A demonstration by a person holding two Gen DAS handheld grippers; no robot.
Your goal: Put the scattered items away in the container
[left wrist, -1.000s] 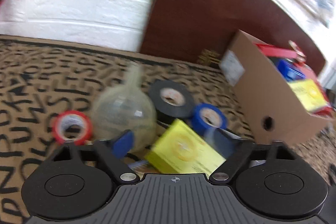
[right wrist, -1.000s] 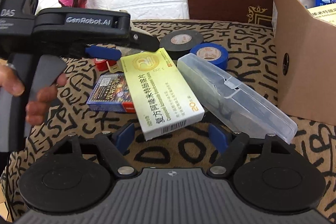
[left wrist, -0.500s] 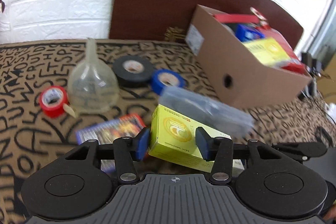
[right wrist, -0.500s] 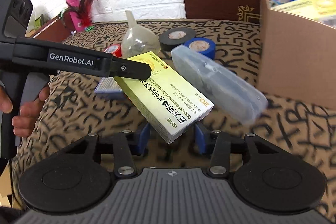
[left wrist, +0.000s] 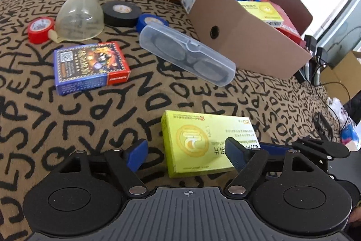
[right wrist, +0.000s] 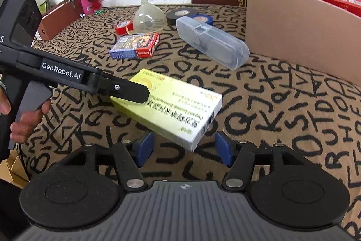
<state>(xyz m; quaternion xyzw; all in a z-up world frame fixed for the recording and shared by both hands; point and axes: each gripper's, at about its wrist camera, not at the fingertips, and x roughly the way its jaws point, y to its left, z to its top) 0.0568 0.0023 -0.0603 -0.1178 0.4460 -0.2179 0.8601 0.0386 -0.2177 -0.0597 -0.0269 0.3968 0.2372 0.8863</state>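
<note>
Grippers in both your hands frame one yellow-green medicine box (left wrist: 204, 143) lying flat on the letter-patterned brown cloth (left wrist: 74, 119). Your left gripper (left wrist: 186, 154) has its jaws wide, and they have just been opening; the box lies between the blue pads with a clear gap at the left pad, while the right pad (left wrist: 234, 156) overlaps the box's edge and contact cannot be told. Your right gripper (right wrist: 183, 148) has also just been opening; its jaws stand fairly wide, with one corner of the box between the pads and neither pad pressing it. Seen from the right wrist, your left hand (right wrist: 21, 119) holds the other gripper's handle, its black finger lying across the box's far end.

Farther back on the cloth lie a clear glasses case (left wrist: 186, 53), a pack of playing cards (left wrist: 90, 66), a translucent funnel (left wrist: 80, 15), and red (left wrist: 40, 28), black (left wrist: 120, 14) and blue (left wrist: 151, 22) tape rolls. The cardboard box (left wrist: 246, 40) stands at the right, already holding red and yellow packets
</note>
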